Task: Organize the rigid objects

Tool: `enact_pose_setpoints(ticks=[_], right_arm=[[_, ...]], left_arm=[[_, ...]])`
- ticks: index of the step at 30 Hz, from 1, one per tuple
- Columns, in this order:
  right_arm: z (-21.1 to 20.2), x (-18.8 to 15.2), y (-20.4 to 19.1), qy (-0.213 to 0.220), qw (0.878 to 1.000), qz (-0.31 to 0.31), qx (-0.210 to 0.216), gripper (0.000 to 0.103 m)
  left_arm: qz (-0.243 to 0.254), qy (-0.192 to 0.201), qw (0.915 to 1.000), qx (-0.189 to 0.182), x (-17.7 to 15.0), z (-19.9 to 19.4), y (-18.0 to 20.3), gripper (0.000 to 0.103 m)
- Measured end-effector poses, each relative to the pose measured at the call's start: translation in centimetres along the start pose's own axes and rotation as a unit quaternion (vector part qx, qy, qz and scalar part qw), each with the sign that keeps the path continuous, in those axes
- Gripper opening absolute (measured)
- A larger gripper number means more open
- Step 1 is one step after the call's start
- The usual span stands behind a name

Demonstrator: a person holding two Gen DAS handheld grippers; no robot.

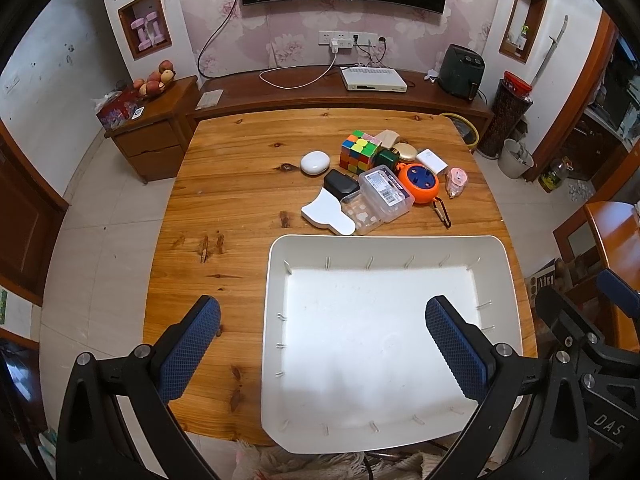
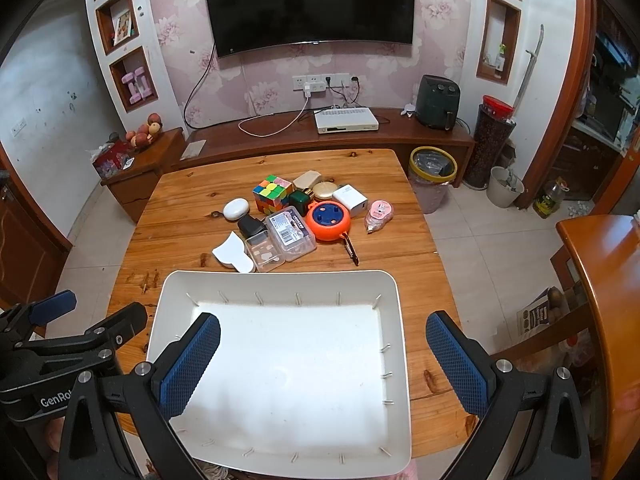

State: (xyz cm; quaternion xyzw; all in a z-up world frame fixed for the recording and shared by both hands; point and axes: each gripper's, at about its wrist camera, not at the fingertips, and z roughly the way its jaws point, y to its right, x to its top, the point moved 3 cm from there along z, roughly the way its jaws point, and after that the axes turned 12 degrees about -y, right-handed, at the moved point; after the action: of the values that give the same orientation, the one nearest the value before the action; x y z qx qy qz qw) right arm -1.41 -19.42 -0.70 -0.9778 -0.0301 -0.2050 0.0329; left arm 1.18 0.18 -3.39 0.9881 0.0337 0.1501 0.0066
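A white tray (image 1: pixel 276 280) (image 2: pixel 400 320) lies on the near part of the wooden table, with nothing in it. Beyond its far rim sits a cluster of small items: a colour cube (image 1: pixel 358 151) (image 2: pixel 272 194), an orange round reel (image 1: pixel 418 182) (image 2: pixel 329 220), a clear plastic case (image 1: pixel 384 196) (image 2: pixel 290 232), a black adapter (image 1: pixel 340 185) (image 2: pixel 251 226), a white oval case (image 1: pixel 315 163) (image 2: pixel 236 209), a flat white piece (image 1: pixel 328 214) (image 2: pixel 234 258). My left gripper (image 1: pixel 322 354) and right gripper (image 2: pixel 323 356) hover above the tray, both open and holding nothing.
More items lie in the cluster: a white charger block (image 2: pixel 350 199), a pink dispenser (image 2: pixel 378 214), a gold compact (image 2: pixel 325 190), a green box (image 2: pixel 300 201). A bin (image 2: pixel 432 180) stands off the table's far right corner. A second wooden table (image 2: pixel 600 280) is at the right.
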Motion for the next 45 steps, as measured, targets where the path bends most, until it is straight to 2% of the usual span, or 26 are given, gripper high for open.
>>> enact_pose_setpoints(ticks=[21,29,45], right_arm=[[-0.1,0.4,0.9,0.008,1.0,-0.001,-0.013,0.103],[-0.9,1.0,0.6,0.021,1.0,-0.004,-0.023,0.103],[-2.3,3.0,0.4,0.047,0.998,-0.018,-0.043,0.103]], left_arm=[[0.0,0.0,1.0,0.002,0.0,0.0,0.1,0.102],[-0.002,0.012,0.9999,0.005,-0.1,-0.1,0.1,0.102],[-0.006,0.02,0.9998,0.007,2.1,-1.6,-0.7,0.102]])
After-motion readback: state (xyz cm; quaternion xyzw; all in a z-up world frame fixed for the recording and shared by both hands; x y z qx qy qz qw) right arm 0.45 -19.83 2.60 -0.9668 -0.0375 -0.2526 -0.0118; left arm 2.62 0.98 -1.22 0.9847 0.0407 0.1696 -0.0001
